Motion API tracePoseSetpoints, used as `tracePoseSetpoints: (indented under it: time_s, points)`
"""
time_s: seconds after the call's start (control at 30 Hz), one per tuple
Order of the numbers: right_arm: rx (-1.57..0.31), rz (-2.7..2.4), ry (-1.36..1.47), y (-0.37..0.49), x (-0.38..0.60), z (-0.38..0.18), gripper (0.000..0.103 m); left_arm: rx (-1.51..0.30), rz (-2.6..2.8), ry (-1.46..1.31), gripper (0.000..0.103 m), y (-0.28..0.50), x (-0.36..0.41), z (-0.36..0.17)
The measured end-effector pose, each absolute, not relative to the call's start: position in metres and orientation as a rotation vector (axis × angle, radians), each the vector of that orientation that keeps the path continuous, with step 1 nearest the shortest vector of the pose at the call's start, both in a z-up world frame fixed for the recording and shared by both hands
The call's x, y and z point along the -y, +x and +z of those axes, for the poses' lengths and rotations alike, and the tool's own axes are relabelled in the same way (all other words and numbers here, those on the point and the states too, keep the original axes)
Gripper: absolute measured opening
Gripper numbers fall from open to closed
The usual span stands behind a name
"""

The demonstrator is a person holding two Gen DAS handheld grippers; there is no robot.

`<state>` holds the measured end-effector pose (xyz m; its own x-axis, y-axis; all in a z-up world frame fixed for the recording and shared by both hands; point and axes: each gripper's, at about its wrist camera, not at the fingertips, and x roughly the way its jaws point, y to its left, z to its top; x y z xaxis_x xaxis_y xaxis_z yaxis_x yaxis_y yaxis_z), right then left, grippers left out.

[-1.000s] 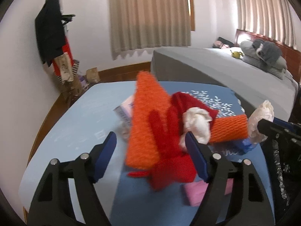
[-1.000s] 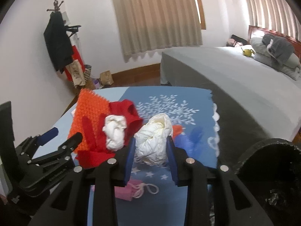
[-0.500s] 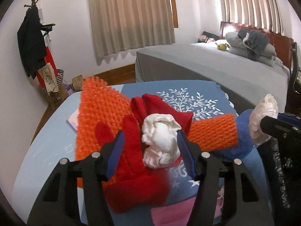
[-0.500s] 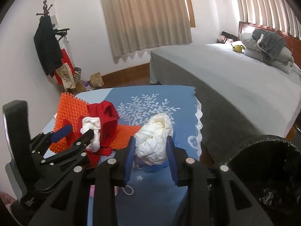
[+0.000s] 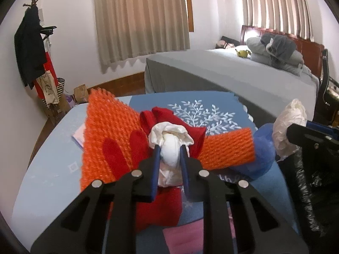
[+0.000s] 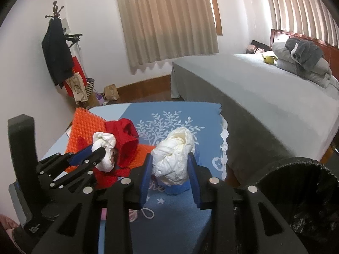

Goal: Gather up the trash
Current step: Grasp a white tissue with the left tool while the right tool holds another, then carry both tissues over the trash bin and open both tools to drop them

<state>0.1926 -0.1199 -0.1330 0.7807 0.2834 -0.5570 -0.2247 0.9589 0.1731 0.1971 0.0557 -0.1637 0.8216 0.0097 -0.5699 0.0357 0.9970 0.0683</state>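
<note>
My left gripper (image 5: 169, 150) is shut on a crumpled white tissue wad (image 5: 169, 144) that lies on a red glove (image 5: 161, 203) and orange foam netting (image 5: 106, 131). It also shows in the right wrist view (image 6: 99, 152), gripping the same wad (image 6: 106, 148). My right gripper (image 6: 169, 163) is shut on a larger crumpled white paper wad (image 6: 171, 154), held above the blue table mat (image 6: 169, 218). That wad shows at the right of the left wrist view (image 5: 286, 127). A black-lined trash bin (image 6: 300, 201) stands at the lower right.
A blue crumpled item (image 5: 260, 154), an orange foam roll (image 5: 228, 150) and a pink mask (image 5: 184, 239) lie on the table. A grey bed (image 6: 264, 97) stands beyond the table. A coat rack (image 6: 57, 48) stands at the left wall.
My left gripper moved over the small white wad and closed on it. My right gripper kept its wad and moved a little toward the bin side.
</note>
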Motion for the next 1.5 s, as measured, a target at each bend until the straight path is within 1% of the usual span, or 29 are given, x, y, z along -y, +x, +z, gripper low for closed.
tracePoseSetpoints:
  time_s: [0.2,0.43,0.73,1.07,1.13,1.17,1.23,1.27,1.3,1.33,1.37,1.4,1.43,1.47,1.5]
  points:
    - [-0.588,0.265,0.102,0.176,0.129,-0.118,0.033,-0.563,-0.031,0.063,0.017,0.176,-0.054,-0.136]
    - [-0.569,0.216,0.122,0.15,0.158,-0.102,0.033,-0.542,-0.083,0.062,0.017,0.156,-0.031,-0.114]
    - [-0.564,0.093,0.13,0.111,0.213,-0.093,0.033,-0.53,-0.221,0.074,0.017,0.129,0.027,-0.104]
    - [-0.599,-0.104,0.172,0.072,0.287,-0.105,0.033,-0.541,-0.419,0.101,0.017,0.107,0.108,-0.109]
    - [-0.602,-0.131,0.177,0.068,0.298,-0.106,0.035,-0.548,-0.454,0.101,0.017,0.105,0.122,-0.111]
    - [-0.603,-0.148,0.181,0.065,0.303,-0.107,0.037,-0.552,-0.467,0.101,0.017,0.105,0.127,-0.113]
    - [-0.601,-0.175,0.183,0.06,0.312,-0.109,0.039,-0.559,-0.491,0.104,0.018,0.105,0.135,-0.116]
    - [-0.6,-0.188,0.185,0.058,0.316,-0.11,0.044,-0.566,-0.51,0.108,0.022,0.106,0.14,-0.118]
    - [-0.6,-0.203,0.189,0.057,0.319,-0.11,0.047,-0.569,-0.524,0.112,0.023,0.106,0.145,-0.119]
    - [-0.597,-0.21,0.192,0.057,0.32,-0.109,0.053,-0.568,-0.528,0.115,0.031,0.106,0.147,-0.12]
    - [-0.592,-0.218,0.194,0.057,0.324,-0.109,0.06,-0.567,-0.532,0.118,0.05,0.105,0.147,-0.12]
    - [-0.584,-0.229,0.195,0.056,0.325,-0.108,0.064,-0.562,-0.529,0.115,0.059,0.104,0.145,-0.121]
    - [-0.581,-0.233,0.196,0.058,0.327,-0.108,0.077,-0.552,-0.515,0.11,0.066,0.103,0.142,-0.12]
    - [-0.572,-0.241,0.198,0.057,0.326,-0.106,0.091,-0.55,-0.507,0.107,0.066,0.103,0.139,-0.121]
    - [-0.561,-0.246,0.202,0.057,0.325,-0.106,0.095,-0.553,-0.495,0.108,0.067,0.104,0.136,-0.121]
